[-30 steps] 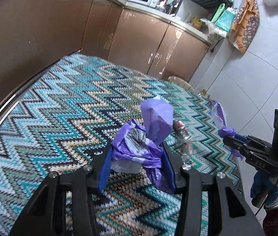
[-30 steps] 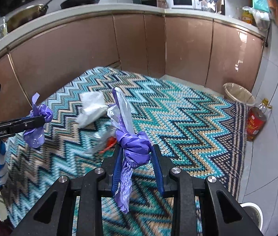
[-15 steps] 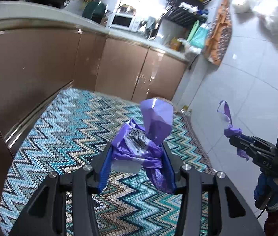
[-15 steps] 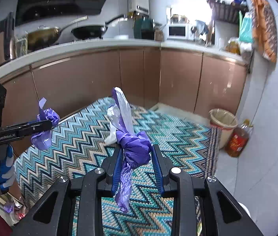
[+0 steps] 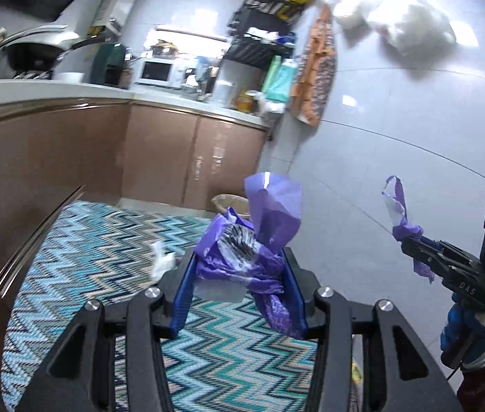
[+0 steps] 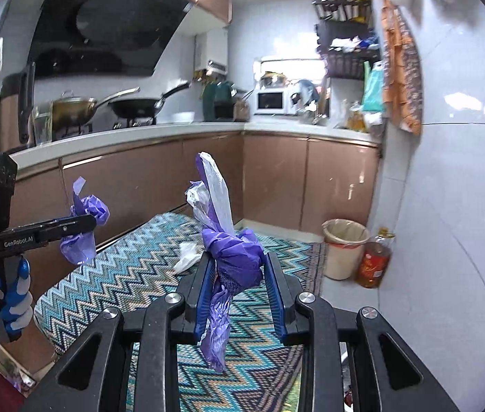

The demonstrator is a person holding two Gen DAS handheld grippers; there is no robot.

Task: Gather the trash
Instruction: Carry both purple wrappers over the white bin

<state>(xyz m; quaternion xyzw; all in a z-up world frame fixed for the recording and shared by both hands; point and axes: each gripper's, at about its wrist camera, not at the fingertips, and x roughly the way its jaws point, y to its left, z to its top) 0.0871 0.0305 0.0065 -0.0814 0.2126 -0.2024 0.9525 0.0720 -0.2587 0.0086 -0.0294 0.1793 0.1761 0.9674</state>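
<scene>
- My left gripper (image 5: 239,274) clamps crinkled purple bag (image 5: 242,257) plastic, bunched and glossy.
- My right gripper (image 6: 239,281) pinches its other twisted end (image 6: 235,250).
- Bag hangs above the zigzag rug (image 6: 132,274).

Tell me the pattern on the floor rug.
The rug has a zigzag chevron pattern in teal, blue, white, tan and black; clearest in the right wrist view.

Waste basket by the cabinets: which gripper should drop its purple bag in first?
Right, probably. The right gripper faces the waste basket unobstructed; the left gripper's purple bag mostly hides it.
</scene>
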